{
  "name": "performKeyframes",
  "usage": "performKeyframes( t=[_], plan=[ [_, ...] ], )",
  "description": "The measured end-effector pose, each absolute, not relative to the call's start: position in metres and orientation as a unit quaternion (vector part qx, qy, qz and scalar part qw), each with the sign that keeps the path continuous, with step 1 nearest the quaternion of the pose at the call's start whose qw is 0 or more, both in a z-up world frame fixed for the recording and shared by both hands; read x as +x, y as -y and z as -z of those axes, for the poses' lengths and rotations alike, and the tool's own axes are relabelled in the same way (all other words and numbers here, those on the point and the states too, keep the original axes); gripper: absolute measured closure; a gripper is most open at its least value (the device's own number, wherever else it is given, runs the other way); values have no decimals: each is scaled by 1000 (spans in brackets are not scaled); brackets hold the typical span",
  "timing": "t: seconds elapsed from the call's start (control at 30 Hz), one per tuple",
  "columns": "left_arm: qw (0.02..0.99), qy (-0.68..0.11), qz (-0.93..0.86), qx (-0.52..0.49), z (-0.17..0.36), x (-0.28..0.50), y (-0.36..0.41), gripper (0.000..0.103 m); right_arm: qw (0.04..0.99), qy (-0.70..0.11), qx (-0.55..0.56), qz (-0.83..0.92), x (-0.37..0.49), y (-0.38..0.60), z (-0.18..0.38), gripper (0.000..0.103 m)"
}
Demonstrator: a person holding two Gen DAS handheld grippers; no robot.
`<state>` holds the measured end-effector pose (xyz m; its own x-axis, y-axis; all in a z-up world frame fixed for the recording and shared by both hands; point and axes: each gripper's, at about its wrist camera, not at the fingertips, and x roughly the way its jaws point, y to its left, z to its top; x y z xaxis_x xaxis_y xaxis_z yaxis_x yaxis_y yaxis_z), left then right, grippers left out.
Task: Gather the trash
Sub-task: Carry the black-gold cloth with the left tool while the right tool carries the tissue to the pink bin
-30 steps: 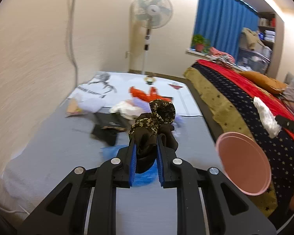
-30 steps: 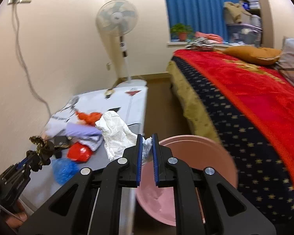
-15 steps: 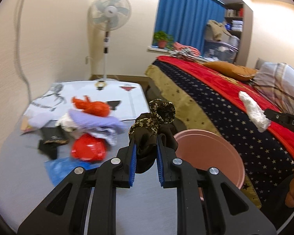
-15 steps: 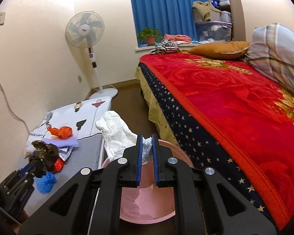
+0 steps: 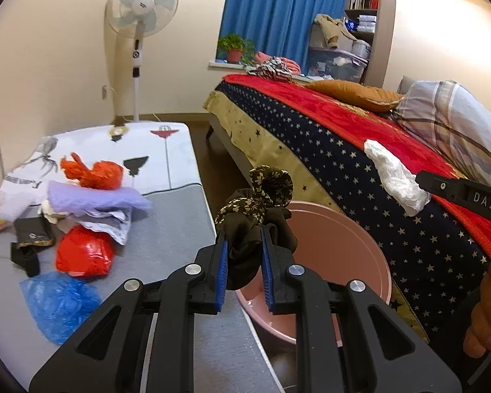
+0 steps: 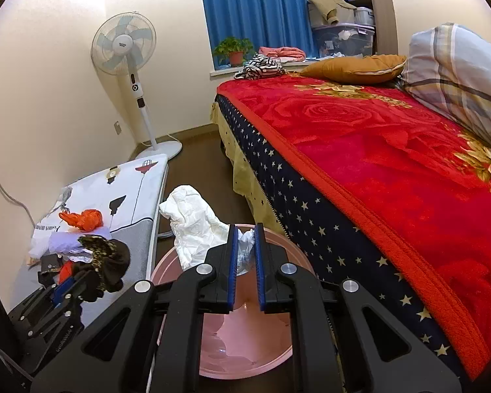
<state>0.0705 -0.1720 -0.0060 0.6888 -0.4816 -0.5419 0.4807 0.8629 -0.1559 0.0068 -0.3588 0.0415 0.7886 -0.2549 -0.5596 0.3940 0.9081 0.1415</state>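
Note:
My left gripper (image 5: 244, 234) is shut on a dark brown cloth with a gold flower pattern (image 5: 258, 203), held at the near rim of a pink basin (image 5: 340, 252) on the floor. In the right wrist view my right gripper (image 6: 244, 240) is shut on a crumpled white plastic bag (image 6: 196, 222), which hangs over the same pink basin (image 6: 245, 350). That view also shows the left gripper (image 6: 67, 290) with its dark cloth (image 6: 106, 258) at lower left. In the left wrist view, the white bag (image 5: 392, 173) and the right gripper's arm appear at right.
A low grey mattress (image 5: 167, 229) carries a red bag (image 5: 83, 255), an orange bag (image 5: 95, 173), a blue bag (image 5: 57, 301), lilac cloth (image 5: 91, 198) and black items (image 5: 29, 239). A bed with a red blanket (image 6: 376, 150) stands right of the basin. A standing fan (image 6: 127, 52) is against the wall.
Both grippers swung right, from over the mattress toward the bed. The pink basin now lies right under them. Each still holds its item.

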Motion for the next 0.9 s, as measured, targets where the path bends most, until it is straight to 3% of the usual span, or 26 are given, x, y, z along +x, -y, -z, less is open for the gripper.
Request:
performKeyframes(
  t=[0.8,0.87,0.9],
  plan=[
    [902,-314,297,5,19,76,197,85,932,-283,130,184,16,362,-37,90],
    [898,-315,305,0,19,76,198,82,932,-282,130,189,15,363,-37,86],
    [897,-318,306,-2,19,77,199,70,931,-283,131,192,15,364,-37,77]
  ],
)
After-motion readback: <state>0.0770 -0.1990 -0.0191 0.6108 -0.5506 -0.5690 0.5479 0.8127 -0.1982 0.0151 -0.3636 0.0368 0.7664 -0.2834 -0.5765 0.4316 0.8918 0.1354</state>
